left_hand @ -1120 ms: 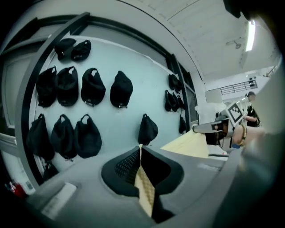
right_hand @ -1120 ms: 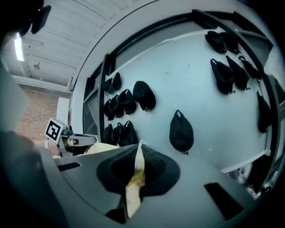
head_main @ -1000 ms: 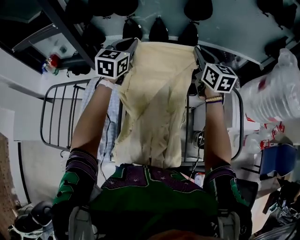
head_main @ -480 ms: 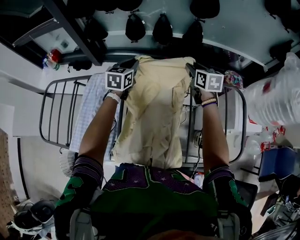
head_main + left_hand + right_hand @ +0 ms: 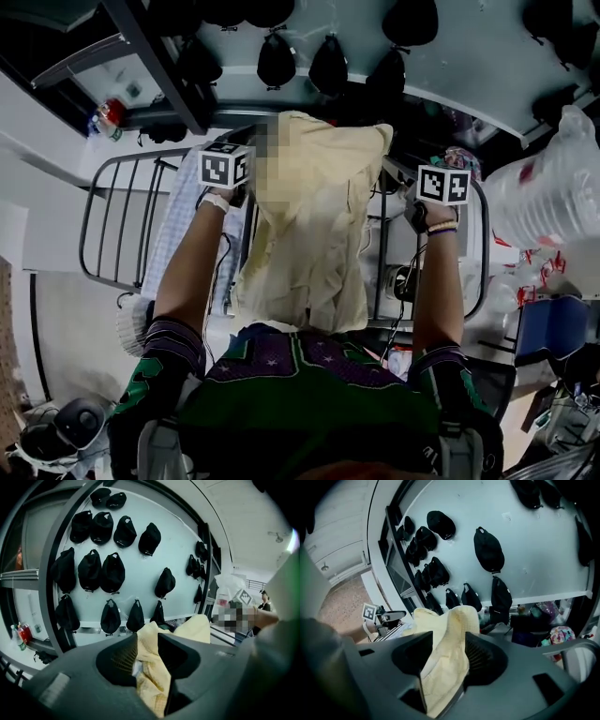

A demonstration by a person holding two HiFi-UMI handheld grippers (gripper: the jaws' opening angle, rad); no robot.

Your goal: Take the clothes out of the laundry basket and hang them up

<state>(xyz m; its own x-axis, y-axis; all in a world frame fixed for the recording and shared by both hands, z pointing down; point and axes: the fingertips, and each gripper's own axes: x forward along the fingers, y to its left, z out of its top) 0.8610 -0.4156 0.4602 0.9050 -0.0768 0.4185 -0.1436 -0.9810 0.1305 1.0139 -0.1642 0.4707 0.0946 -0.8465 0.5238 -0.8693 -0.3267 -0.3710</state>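
Partly, yellow garment (image 5: 309, 234) covers metal rack (image 5: 99, 220), middle hidden

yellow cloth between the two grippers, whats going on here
A person holds a gripper in each hand, with a pale yellow garment spread between them at a metal drying rack, where a light checked garment hangs. The jaws of the left gripper and the right gripper have just been opening. Both pairs stand apart, with the garment's top edge lying loosely between them. It looks like the release step of hanging it up.
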